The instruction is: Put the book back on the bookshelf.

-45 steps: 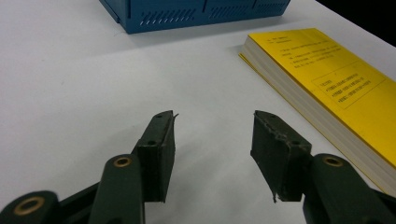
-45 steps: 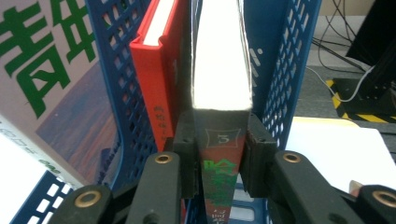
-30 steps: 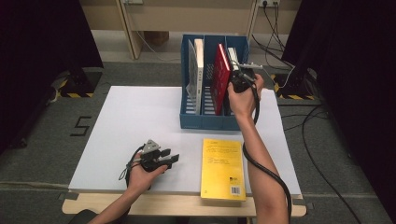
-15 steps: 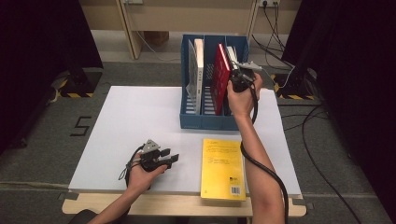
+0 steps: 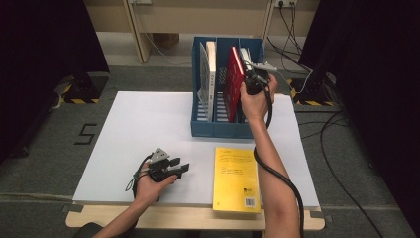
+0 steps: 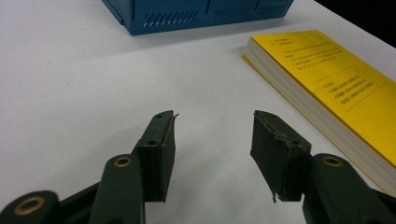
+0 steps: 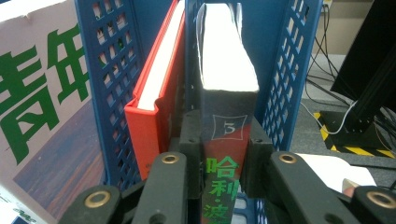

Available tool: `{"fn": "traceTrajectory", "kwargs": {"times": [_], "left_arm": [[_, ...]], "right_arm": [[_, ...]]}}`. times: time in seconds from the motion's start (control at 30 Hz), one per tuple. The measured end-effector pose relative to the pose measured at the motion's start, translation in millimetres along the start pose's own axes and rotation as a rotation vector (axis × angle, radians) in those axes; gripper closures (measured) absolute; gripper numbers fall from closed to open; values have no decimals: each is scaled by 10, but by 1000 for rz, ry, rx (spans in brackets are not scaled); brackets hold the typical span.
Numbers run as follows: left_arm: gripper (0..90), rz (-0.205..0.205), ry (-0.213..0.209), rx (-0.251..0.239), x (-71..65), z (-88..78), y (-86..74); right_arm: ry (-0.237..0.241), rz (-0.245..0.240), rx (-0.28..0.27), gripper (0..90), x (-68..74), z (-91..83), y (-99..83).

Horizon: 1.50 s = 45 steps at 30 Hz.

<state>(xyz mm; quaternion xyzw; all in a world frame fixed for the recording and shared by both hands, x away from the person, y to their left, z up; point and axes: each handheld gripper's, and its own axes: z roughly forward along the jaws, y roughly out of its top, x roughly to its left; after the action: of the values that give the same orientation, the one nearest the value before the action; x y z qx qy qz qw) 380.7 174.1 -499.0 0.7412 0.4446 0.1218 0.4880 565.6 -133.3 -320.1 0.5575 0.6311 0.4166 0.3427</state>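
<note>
A blue three-slot file rack [image 5: 218, 130] stands at the back of the white table. My right gripper [image 5: 249, 75] [image 7: 219, 158] is shut on the spine of a thick dark book [image 7: 227, 135] that stands upright in the rack's right slot [image 7: 280, 70]. A red book [image 5: 232, 82] [image 7: 156, 102] leans in the middle slot, and a white book [image 5: 210, 74] stands in the left one. A yellow book [image 5: 236, 179] [image 6: 336, 84] lies flat near the front edge. My left gripper [image 5: 179, 166] [image 6: 212, 149] rests low over the table to the left of it, open with nothing between its jaws.
A book cover with large green characters [image 7: 32, 102] fills the left of the right gripper view. Cables [image 5: 337, 148] run over the floor right of the table, and dark curtains hang at both sides. Bare white tabletop [image 5: 143, 129] stretches left of the rack.
</note>
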Motion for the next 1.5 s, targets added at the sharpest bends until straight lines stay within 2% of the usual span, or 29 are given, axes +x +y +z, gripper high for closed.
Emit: {"fn": "traceTrajectory", "kwargs": {"times": [0.13,0.33,0.57,0.7,0.83,1.0,1.37,1.5], "left_arm": [[489,1,0,-2,-7,-1,-2],[489,0,0,-2,-19,-1,-2],[489,2,-1,-2,-25,-2,-2],[489,2,0,2,-23,0,-5],[489,1,1,1,-22,2,-4],[489,4,0,1,-23,-4,-6],[489,3,-2,3,-24,5,-4],[489,2,-1,2,-21,3,-4]], "right_arm": [[12,-3,16,751,-14,-11,-8],[15,-3,81,747,-13,-60,-11],[11,27,145,736,-67,-118,-11],[6,26,136,720,-85,-133,3],[3,24,102,696,-60,-183,86],[1,14,113,689,-42,-169,191],[5,25,152,697,-44,-28,170],[3,17,168,729,-38,13,182]]}}
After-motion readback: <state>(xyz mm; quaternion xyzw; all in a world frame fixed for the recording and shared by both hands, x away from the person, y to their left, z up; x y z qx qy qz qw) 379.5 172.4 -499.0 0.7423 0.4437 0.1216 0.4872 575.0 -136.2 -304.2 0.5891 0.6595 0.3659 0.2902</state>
